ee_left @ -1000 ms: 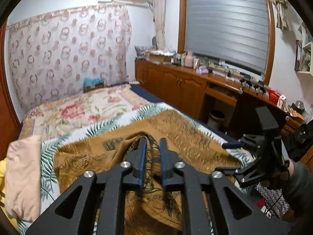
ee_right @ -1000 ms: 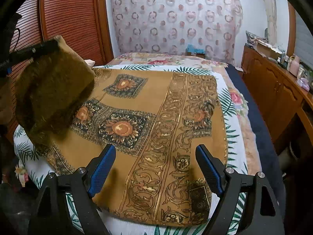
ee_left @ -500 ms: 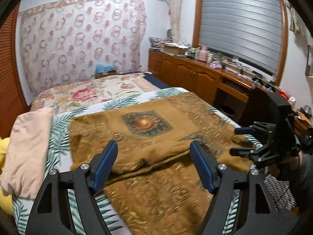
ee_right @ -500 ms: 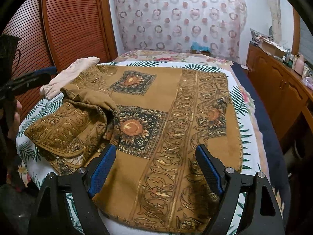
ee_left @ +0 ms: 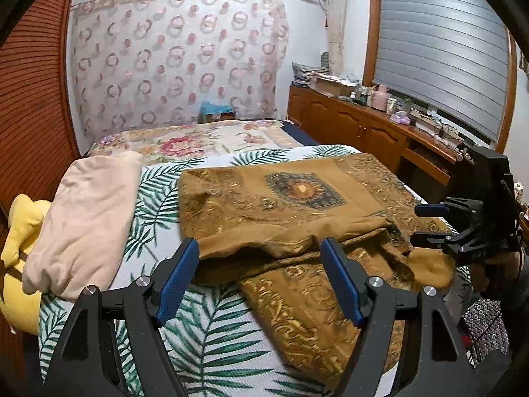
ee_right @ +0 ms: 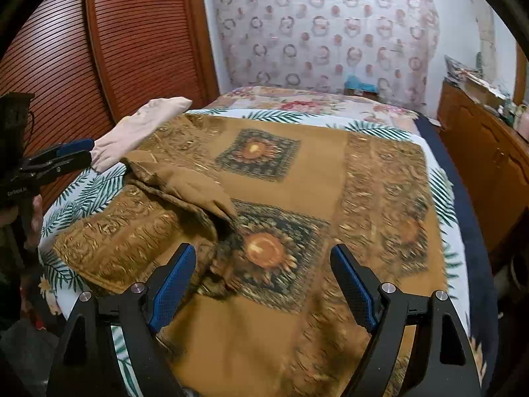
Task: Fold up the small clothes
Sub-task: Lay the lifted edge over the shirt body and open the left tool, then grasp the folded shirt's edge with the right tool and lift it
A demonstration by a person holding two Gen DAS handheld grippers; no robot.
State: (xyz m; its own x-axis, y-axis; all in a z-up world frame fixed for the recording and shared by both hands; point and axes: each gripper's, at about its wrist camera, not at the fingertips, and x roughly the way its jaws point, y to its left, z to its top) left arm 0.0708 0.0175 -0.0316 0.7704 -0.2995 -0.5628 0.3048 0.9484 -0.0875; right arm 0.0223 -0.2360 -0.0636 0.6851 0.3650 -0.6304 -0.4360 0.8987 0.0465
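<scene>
Left wrist view: the brown patterned cloth (ee_left: 297, 205) lies on the palm-leaf bedspread (ee_left: 205, 340), its near edge folded over in a loose ridge running left to right; bare bedspread stays free left of the cloth, up to the pink garment (ee_left: 89, 218); the left gripper (ee_left: 261, 281) hovers over that folded edge, jaws wide apart, nothing between them.

Right wrist view: the cloth (ee_right: 317, 178) stretches lengthwise away toward the curtain, its right edge close to the bedspread's side; the right gripper (ee_right: 264, 284) hangs above the cloth's near end, jaws spread and empty.
</scene>
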